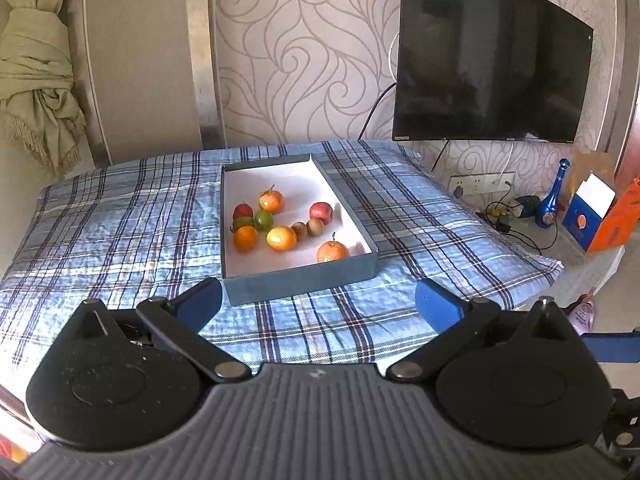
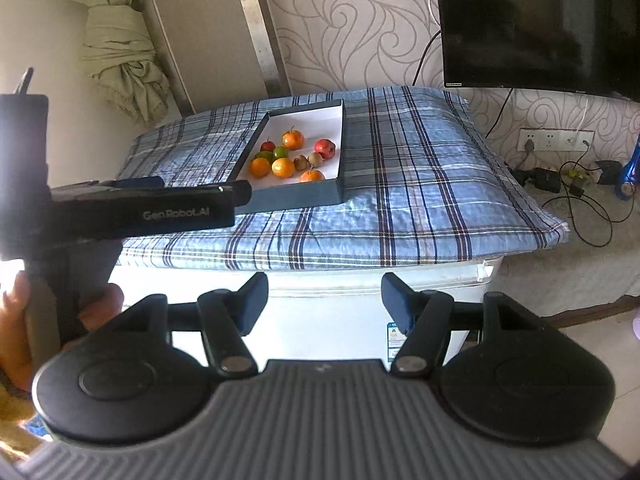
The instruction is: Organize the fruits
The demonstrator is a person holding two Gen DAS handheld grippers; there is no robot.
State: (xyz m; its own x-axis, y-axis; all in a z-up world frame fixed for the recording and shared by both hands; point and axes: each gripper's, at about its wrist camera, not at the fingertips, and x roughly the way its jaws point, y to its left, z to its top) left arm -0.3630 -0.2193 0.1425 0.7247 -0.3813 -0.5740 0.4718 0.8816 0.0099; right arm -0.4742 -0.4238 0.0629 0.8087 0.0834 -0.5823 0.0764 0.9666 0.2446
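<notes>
A shallow blue box with a white inside (image 1: 298, 280) (image 2: 296, 198) lies on a blue plaid cloth (image 1: 120, 240) (image 2: 400, 200). It holds several fruits: oranges (image 1: 281, 238) (image 2: 283, 167), red apples (image 1: 321, 212) (image 2: 325, 148), a green fruit (image 1: 263, 219) (image 2: 281, 152) and two brown kiwis (image 1: 315, 227) (image 2: 315, 159). My left gripper (image 1: 318, 302) is open and empty, just short of the box's near wall. My right gripper (image 2: 324, 300) is open and empty, farther back, off the table's front edge. The left gripper's body (image 2: 140, 208) shows from the side in the right wrist view.
A dark TV (image 1: 488, 68) hangs on the patterned wall. On the floor at right are a wall socket (image 2: 554, 140), cables (image 2: 580, 200), a blue bottle (image 1: 550, 200) and blue-orange cartons (image 1: 600, 216). A tied curtain (image 1: 36, 92) hangs at left. A white appliance (image 2: 340, 312) is under the cloth.
</notes>
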